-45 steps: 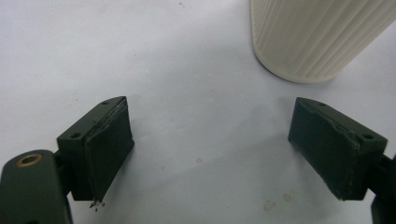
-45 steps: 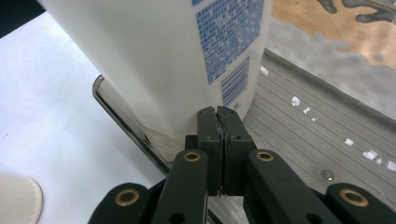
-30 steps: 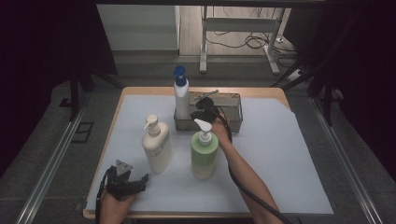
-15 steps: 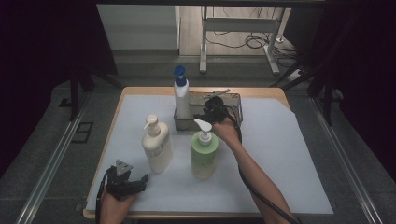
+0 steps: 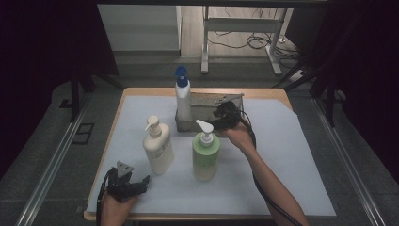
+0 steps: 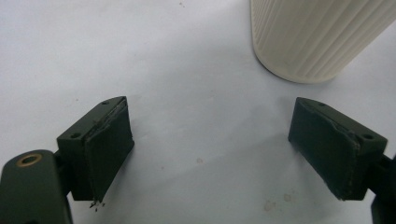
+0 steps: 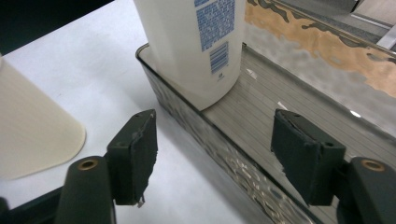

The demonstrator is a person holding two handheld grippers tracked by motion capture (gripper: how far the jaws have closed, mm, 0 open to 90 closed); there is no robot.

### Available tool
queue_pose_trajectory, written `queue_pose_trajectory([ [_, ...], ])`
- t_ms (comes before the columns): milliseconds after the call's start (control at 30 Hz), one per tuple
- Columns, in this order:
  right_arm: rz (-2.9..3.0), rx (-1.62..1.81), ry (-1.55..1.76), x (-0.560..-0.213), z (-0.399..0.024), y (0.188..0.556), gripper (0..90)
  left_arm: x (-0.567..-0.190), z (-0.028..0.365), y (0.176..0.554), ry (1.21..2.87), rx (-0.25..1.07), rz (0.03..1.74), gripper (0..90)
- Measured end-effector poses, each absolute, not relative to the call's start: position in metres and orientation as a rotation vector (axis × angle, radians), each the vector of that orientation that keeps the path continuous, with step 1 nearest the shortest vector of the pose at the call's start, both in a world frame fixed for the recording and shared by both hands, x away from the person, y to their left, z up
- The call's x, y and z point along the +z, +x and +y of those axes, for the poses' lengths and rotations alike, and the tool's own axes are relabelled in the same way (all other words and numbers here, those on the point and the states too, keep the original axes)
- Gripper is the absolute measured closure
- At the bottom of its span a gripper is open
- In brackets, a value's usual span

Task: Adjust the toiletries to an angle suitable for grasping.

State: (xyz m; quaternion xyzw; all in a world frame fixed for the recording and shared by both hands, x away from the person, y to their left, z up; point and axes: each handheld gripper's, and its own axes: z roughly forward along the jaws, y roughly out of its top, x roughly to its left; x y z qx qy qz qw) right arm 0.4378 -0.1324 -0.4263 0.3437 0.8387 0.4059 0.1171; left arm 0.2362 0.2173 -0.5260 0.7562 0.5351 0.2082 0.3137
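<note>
A white bottle with a blue cap point(image 5: 182, 96) stands upright in the left end of a metal tray point(image 5: 230, 100). In the right gripper view this bottle point(image 7: 196, 46) rises just beyond my right gripper point(image 7: 215, 140), whose jaws have just been opening. They stand apart on either side of the tray's near wall point(image 7: 219, 149) and press on nothing. From above, the right gripper point(image 5: 220, 115) hovers at the tray's front edge. Near the table's front left corner my left gripper point(image 5: 140, 182) rests open, and its jaws point(image 6: 210, 144) hold nothing over the white cloth.
A cream pump bottle point(image 5: 157, 146) and a green pump bottle point(image 5: 205, 151) stand upright in front of the tray. The cream bottle's ribbed base point(image 6: 317, 37) is just ahead of the left gripper. A white cloth point(image 5: 291, 155) covers the table, with free room on the right.
The right gripper has drawn back to the right, away from the blue-capped bottle, and its jaws have opened. The left gripper has stayed where it was.
</note>
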Motion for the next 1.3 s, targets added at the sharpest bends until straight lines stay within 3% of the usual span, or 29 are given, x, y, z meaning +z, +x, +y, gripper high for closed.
queue_pose_trajectory([
  [1300,2.465,1.166,0.886,-0.427,-0.206,0.353,15.5,-0.526,0.217,0.236,1.995,0.55,1.411,13.2],
])
